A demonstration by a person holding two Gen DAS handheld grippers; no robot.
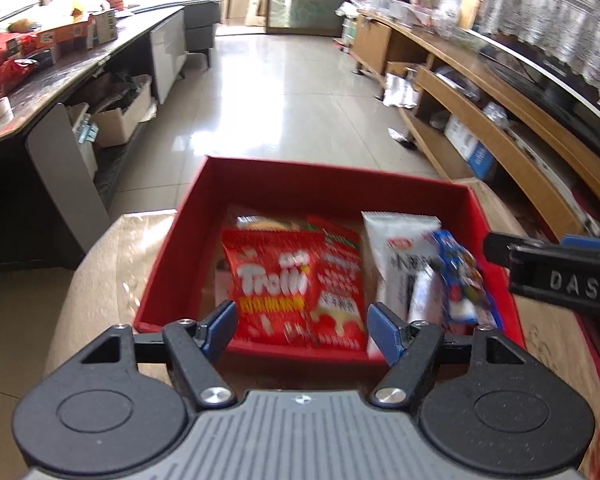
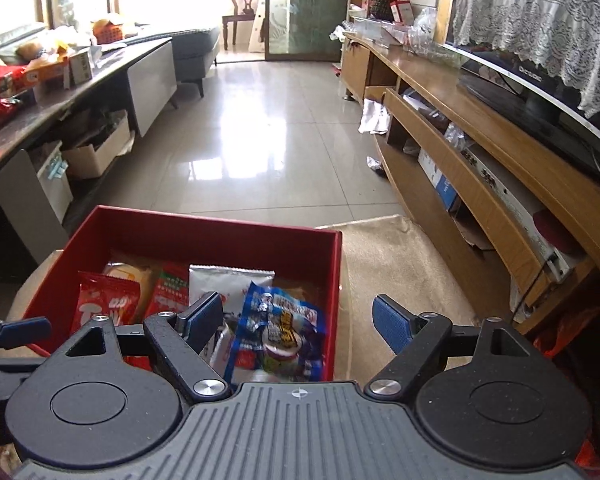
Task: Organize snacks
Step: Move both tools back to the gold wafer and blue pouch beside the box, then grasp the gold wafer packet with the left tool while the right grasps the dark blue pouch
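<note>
With both the left gripper (image 1: 302,326) and the right gripper (image 2: 298,318) released and holding nothing above the red box (image 1: 300,188), lift them straight away so the packets stay flat inside.

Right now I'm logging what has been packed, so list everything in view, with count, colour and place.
Box: one, red, on the beige cloth.
Trolli bag: one, red, left in the box.
Red-green packet: one, beside the Trolli bag.
White packet: one, right of middle in the box.
Blue packet: one, right side of the box.
Beige cloth: one, under the box.
TV cabinet: one, wooden, right.
Counter: one, dark, left, cluttered.
Left gripper: open, empty.
Right gripper: open, empty.
</note>
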